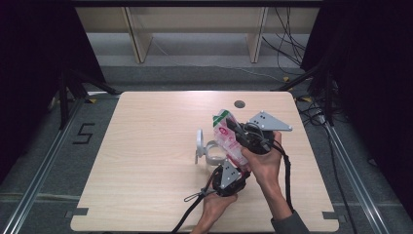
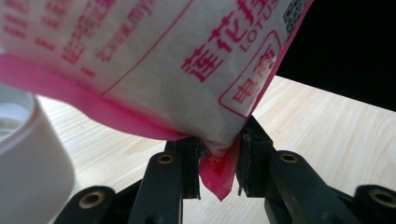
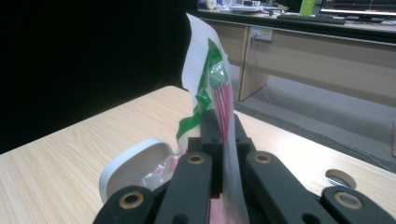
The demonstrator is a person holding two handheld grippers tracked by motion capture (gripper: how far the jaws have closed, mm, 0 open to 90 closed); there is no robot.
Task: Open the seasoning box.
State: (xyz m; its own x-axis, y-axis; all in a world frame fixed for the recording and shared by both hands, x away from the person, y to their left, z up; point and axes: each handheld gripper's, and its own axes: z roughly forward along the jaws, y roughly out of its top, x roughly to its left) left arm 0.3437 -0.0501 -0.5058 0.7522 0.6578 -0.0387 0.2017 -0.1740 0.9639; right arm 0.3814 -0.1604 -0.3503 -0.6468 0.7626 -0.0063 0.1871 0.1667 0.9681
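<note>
Held up over the right-centre of a pale wooden table [image 1: 146, 161]: a pink-and-white printed pouch [image 1: 230, 139] with a green top edge, stretched between two hand-held grippers. Tilted, green end far and high, pink bottom corner near and low.

Near end: left gripper [image 1: 229, 176], clenched on the pouch's bottom corner. Seen along that gripper's own jaws, black pads pinching the pink seam from both sides, a pink tip poking out below them, red printed characters and the word LOTUS spread across the white panel above [image 2: 154, 65].

Far end: right gripper [image 1: 238, 130], clamped flat on the upper part of the pouch, grey three-cornered plate on top, hand wrapped around the body behind it. Along its jaws, the film squeezed thin between the two black pads, red stripes and crumpled green edge [image 3: 212, 88] rising above them.

Just left of the pouch, on the table: a white round container [image 1: 213, 153], open, with its white lid [image 1: 200, 141] standing on edge at the left side. Same container at the left edge of the left gripper view [image 2: 28, 154], close beneath the pouch; its lid low and left in the right gripper view [image 3: 135, 165].

Black cables trailing from both grippers toward the near edge. A round hole [image 1: 239, 104] in the tabletop near the far edge.
</note>
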